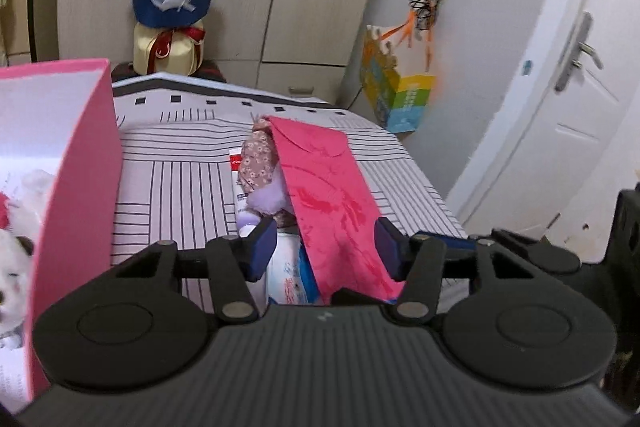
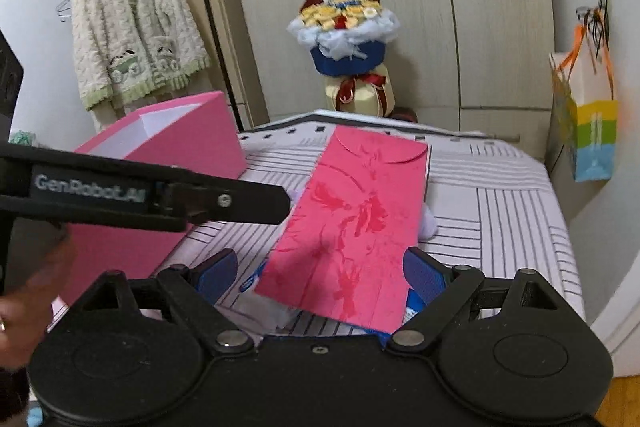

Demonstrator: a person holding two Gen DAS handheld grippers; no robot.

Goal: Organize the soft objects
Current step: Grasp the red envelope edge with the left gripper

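Note:
A red envelope [image 1: 336, 195] [image 2: 352, 223] leans across a plush toy in floral cloth [image 1: 260, 163] on the striped table cover [image 1: 180, 187]. A white and blue tissue pack [image 1: 286, 275] lies under its near end. My left gripper [image 1: 326, 247] has its blue pads either side of the envelope and the pack. The envelope hides whether they press on anything. In the right wrist view my right gripper [image 2: 322, 273] stands wide open, low over the table, with the envelope's near end between its fingers. A finger of the left gripper [image 2: 256, 201] reaches in from the left there.
An open pink box [image 1: 80, 163] [image 2: 192, 139] stands on the left with a white plush dog [image 1: 16, 267] inside. A toothpaste tube [image 1: 236, 167] lies beside the toy. A bouquet [image 2: 348, 39], a hanging cardigan [image 2: 132, 35], wardrobes and a hanging paper bag [image 2: 592, 131] surround the table. A person's hand [image 2: 20, 311] shows at the left edge.

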